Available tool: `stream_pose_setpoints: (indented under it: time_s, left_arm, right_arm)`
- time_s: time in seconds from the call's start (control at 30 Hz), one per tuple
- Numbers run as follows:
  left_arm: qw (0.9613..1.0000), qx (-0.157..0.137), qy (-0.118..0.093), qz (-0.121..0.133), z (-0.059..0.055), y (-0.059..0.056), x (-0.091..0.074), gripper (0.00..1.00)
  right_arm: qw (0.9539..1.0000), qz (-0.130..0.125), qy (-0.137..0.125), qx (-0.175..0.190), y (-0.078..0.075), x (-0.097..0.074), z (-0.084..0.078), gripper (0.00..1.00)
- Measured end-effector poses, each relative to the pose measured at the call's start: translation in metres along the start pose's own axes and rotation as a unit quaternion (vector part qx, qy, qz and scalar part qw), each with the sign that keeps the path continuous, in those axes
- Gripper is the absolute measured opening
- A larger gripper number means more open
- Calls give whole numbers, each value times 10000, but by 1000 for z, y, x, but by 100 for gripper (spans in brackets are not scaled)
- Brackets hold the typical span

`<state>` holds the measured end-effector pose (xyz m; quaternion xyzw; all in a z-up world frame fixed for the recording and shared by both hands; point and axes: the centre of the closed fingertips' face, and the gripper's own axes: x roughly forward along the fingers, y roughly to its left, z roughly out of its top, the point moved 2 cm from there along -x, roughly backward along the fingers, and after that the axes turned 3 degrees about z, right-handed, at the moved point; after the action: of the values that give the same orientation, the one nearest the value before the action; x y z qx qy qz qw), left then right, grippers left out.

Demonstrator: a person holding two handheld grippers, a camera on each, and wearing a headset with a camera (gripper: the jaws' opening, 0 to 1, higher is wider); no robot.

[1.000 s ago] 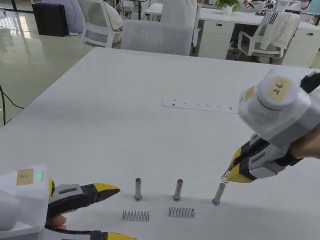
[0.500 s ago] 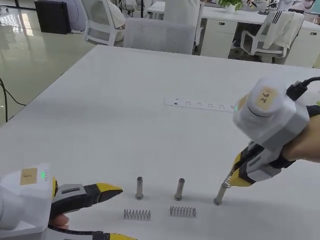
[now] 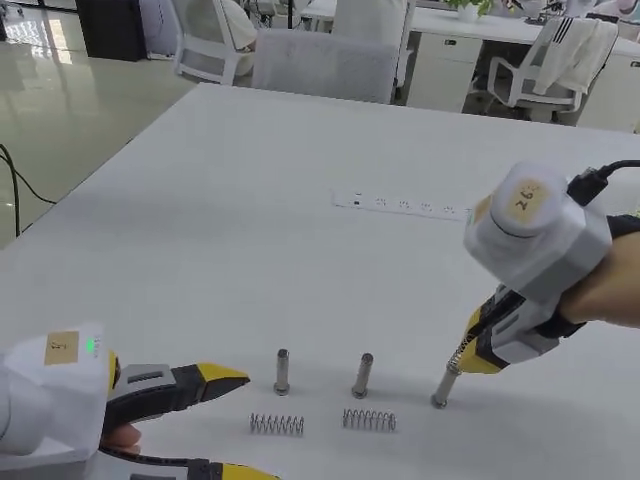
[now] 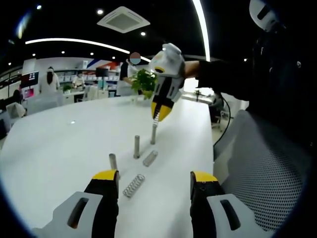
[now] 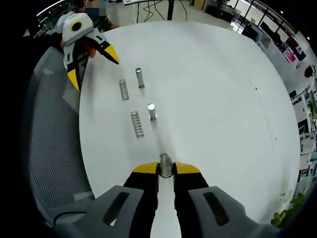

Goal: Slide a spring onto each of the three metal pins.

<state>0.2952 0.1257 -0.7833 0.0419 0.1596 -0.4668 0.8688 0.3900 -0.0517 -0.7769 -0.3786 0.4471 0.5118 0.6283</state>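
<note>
White workbench (image 3: 300, 200): right gripper (image 3: 472, 348), jaws clamped on a spring (image 3: 458, 352), holds it at the tip of the three-o'clock pin (image 3: 441, 386). This looks like the first of three, likely needing a straight push down. Left gripper (image 4: 154, 176), seven o'clock, jaws apart.

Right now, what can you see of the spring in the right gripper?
A small coil spring of bare silvery wire, pinched at its upper end in the yellow-tipped jaws of the right gripper. It slants down, its free end meeting the top of the rightmost metal pin, which stands on the white table. Whether it has started over the pin is unclear.
</note>
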Motion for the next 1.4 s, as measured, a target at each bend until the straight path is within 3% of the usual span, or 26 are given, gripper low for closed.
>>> stream_pose_setpoints:
  time_s: [0.97,1.4]
  left_arm:
    - [10000,25,44,1,-1,-2,0,52]
    - [10000,16,30,1,-1,-3,-1,52]
  right_arm:
    - [9995,204,187,145,-5,44,-13,8]
    - [9994,217,201,176,-2,52,-18,9]
